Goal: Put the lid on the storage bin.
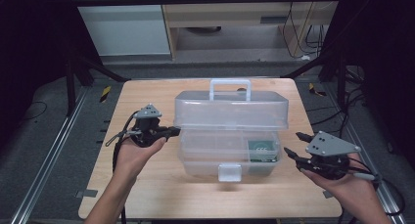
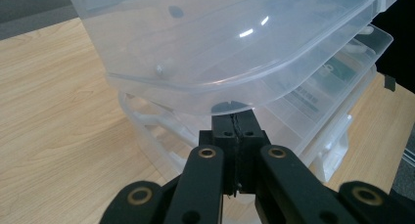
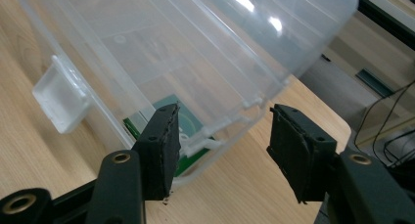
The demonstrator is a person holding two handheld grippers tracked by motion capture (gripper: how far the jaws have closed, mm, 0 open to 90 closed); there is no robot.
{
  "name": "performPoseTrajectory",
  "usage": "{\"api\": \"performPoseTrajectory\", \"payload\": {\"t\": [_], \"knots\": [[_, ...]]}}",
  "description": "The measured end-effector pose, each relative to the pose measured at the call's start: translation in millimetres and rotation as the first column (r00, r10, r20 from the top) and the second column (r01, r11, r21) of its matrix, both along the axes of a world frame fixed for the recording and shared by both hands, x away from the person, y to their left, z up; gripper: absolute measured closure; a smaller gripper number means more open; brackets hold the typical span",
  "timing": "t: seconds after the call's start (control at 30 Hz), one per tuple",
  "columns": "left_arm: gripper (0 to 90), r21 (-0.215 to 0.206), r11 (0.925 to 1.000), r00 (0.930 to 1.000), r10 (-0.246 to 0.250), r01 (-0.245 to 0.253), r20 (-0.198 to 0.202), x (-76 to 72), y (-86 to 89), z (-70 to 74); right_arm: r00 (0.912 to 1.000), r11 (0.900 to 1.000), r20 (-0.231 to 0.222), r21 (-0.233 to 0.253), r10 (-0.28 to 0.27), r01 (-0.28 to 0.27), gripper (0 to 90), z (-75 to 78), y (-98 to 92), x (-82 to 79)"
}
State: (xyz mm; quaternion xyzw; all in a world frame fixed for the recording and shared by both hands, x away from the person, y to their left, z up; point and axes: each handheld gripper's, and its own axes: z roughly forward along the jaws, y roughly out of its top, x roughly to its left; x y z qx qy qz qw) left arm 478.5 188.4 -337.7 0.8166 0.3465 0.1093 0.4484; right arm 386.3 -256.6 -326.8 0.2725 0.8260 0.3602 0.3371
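**On the wooden table, my two claws sit at the sides of a clear plastic box**

On the table [image 1: 147,194] sits a clear plastic box [image 1: 227,155] with a handle [image 1: 230,88] on top. Its lid [image 1: 231,110] is lifted up a bit, so I can see a gap between the lid and the bottom part. Something green and white [image 1: 263,150] lies inside, on the right side of the box. A white latch [image 1: 229,172] hangs at the front.

My left claw [image 1: 175,131] is pressed shut, with nothing between its jaws. Its tip is right under the left edge of the lid. I cannot tell if it touches.

My right claw [image 1: 295,145] is open wide and holds nothing. It rests in my right hand [image 1: 350,182], just beside the right end of the box, not touching it.
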Motion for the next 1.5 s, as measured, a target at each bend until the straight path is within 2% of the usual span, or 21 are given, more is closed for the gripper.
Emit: {"api": "performPoseTrajectory", "payload": {"t": [0.23, 0.4, 0.43, 0.9, 1.5], "knots": [[89.9, -0.001, 1.0, 1.0, -0.005, 0.005, -0.002, -3.0, 0.5, -4.2, 0.9984, 0.998, -0.011, 0.015, -0.056, 0.056, 45.4, -6.5, -13.7, -0.5], [89.9, -0.008, 0.9999, 1.0, -0.006, 0.006, -0.003, -5.7, 1.3, -8.3, 0.9957, 0.996, -0.018, 0.011, -0.091, 0.091, 45.0, -13.4, -19.2, 3.0], [89.9, -0.008, 0.9999, 1.0, -0.008, 0.008, -0.003, -6.1, 1.3, -9.0, 0.9945, 0.995, -0.012, -0.003, -0.104, 0.104, 45.0, -15.2, -19.7, 3.7], [89.9, -0.006, 0.9997, 0.9997, -0.022, 0.022, 0.008, -12.8, 3.9, -18.3, 0.9877, 0.988, -0.025, -0.001, -0.155, 0.155, 44.5, -32.3, -29.4, 14.2], [89.9, -0.008, 0.9997, 0.9997, -0.023, 0.023, 0.006, -21.5, 10.2, -41.8, 0.9801, 0.982, -0.062, 0.012, -0.188, 0.189, 42.3, -55.0, -34.3, 26.2]]}}
